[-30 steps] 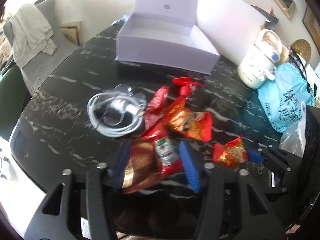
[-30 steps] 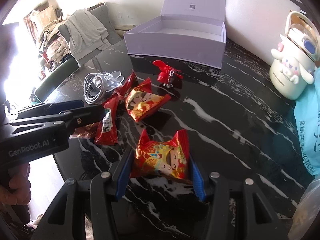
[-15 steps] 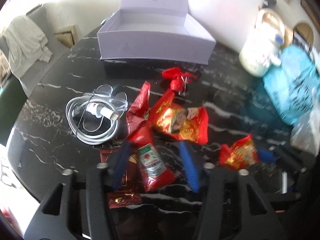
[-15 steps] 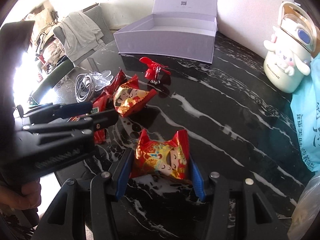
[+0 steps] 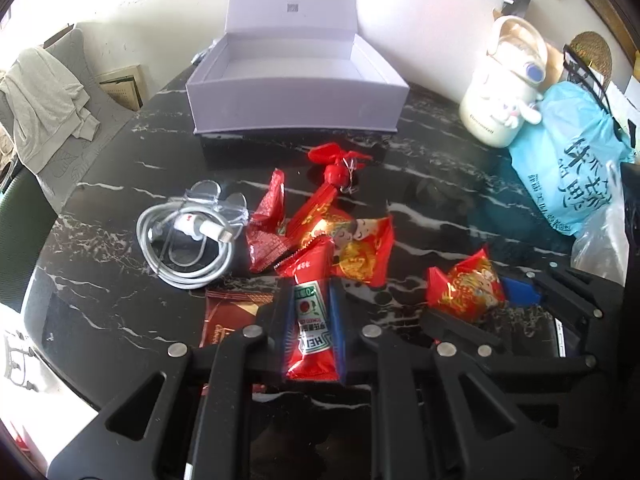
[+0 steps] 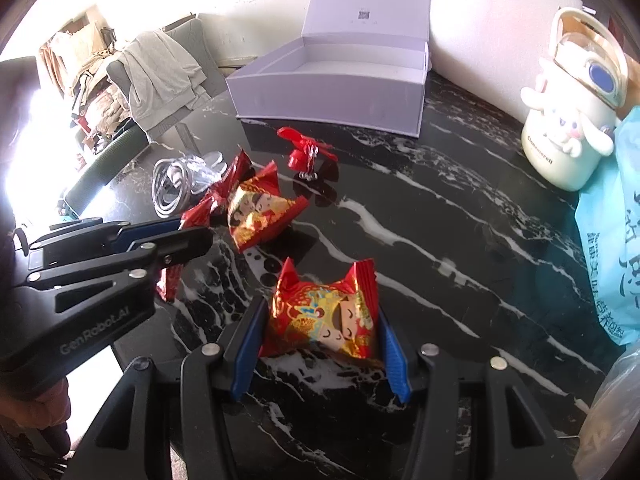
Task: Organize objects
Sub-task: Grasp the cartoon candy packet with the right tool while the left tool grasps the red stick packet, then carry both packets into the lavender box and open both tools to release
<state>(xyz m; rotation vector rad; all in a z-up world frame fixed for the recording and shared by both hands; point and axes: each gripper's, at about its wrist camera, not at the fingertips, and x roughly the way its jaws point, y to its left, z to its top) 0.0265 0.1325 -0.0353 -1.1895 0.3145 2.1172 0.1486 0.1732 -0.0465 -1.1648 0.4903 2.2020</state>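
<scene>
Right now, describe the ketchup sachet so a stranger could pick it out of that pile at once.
Start at the open lilac box on the black marble table, then come towards the camera past the heap of red snack packets. The ketchup sachet is nearest, clamped in the left gripper. It alone is long and narrow, with a tomato picture and a green and white label.

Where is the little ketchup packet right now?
In the left wrist view the ketchup packet sits low in the middle, pinched between the left gripper fingers, just in front of the red snack pile and right of the brown packet.
</scene>
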